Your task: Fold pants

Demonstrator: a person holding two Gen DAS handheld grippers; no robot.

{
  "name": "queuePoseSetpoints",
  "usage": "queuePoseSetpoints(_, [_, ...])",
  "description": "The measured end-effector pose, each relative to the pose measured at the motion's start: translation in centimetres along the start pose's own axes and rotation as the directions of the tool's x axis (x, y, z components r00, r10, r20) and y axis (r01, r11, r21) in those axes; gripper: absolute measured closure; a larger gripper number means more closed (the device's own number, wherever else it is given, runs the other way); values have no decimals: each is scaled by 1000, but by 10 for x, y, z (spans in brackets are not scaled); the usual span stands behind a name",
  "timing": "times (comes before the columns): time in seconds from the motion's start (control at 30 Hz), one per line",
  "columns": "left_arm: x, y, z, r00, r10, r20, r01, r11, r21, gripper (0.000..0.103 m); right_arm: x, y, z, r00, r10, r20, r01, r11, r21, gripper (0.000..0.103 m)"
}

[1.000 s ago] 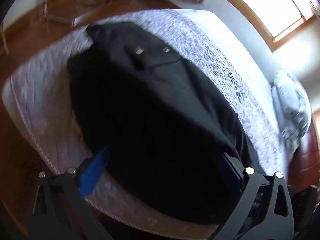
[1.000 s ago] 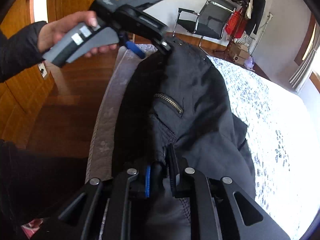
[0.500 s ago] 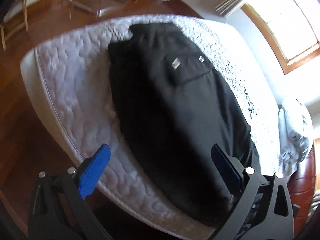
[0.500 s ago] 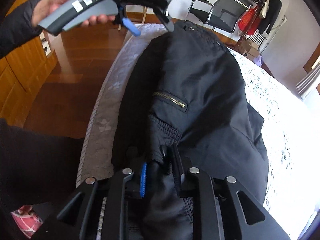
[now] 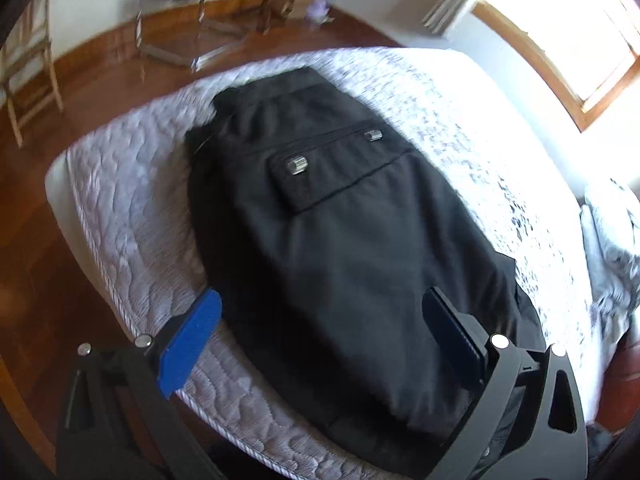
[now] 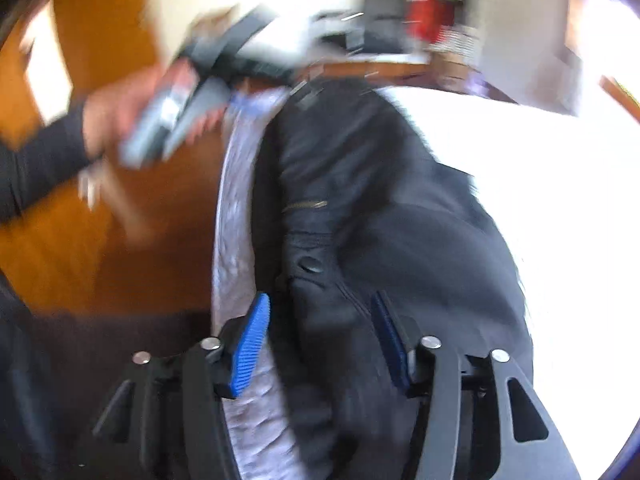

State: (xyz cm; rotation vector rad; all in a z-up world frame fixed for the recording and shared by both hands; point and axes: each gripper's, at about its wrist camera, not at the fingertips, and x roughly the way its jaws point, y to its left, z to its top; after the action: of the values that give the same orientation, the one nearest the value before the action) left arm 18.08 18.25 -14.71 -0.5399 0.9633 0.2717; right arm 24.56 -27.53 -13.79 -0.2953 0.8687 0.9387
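Black pants (image 5: 332, 232) lie folded lengthwise on a white quilted mattress (image 5: 132, 216), flap pocket with two metal snaps facing up. My left gripper (image 5: 320, 320) is open and empty, held above the pants' near end. In the right wrist view the pants (image 6: 360, 208) show a zip pocket and a button at the waist. My right gripper (image 6: 320, 320) is open, its jaws either side of the waist fabric without pinching it. The left gripper (image 6: 192, 96), in the person's hand, shows blurred at the upper left.
Wooden floor (image 5: 32, 272) surrounds the mattress. A chair (image 5: 28, 76) and metal-framed furniture (image 5: 188, 32) stand beyond its far end. A pillow (image 5: 612, 240) lies at the right. A bright window (image 5: 580, 28) is at the upper right. A wooden door (image 6: 100, 60) is on the left.
My right gripper has opened and let go of the waist fabric. The left gripper has lifted and drawn back from the pants, staying open. The right wrist view is now motion-blurred.
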Motion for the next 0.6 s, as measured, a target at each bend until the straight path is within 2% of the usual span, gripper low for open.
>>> queuePoseSetpoints(0.07, [-4, -19, -3, 1000, -15, 15, 14, 998, 60, 3, -42, -27, -33, 998, -54, 39, 46, 981, 189, 33])
queuePoseSetpoints(0.13, [-2, -37, -8, 1000, -22, 11, 20, 994, 111, 3, -84, -54, -81, 984, -177, 17, 158, 914, 374, 33])
queuePoseSetpoints(0.2, [4, -53, -14, 999, -32, -3, 32, 989, 145, 3, -122, -73, -135, 958, -284, -44, 264, 807, 528, 33])
queuePoseSetpoints(0.3, [14, -72, -28, 1000, -22, -3, 22, 984, 177, 3, -170, -85, -208, 920, -375, -117, 345, 629, 696, 32])
queuePoseSetpoints(0.4, [22, -89, -44, 1000, -14, 7, 13, 980, 197, 3, -202, -81, -267, 899, -414, -142, 355, 498, 792, 32])
queuePoseSetpoints(0.47, [27, -96, -52, 1000, -6, 21, 1, 978, 207, 3, -208, -80, -293, 898, -413, -153, 349, 455, 819, 32])
queuePoseSetpoints(0.53, [32, -105, -62, 1000, 7, 29, -14, 973, 228, 3, -206, -85, -316, 909, -385, -158, 325, 418, 848, 32])
queuePoseSetpoints(0.6, [37, -111, -69, 999, 27, 35, -34, 967, 253, 3, -198, -90, -336, 911, -370, -185, 331, 385, 861, 32])
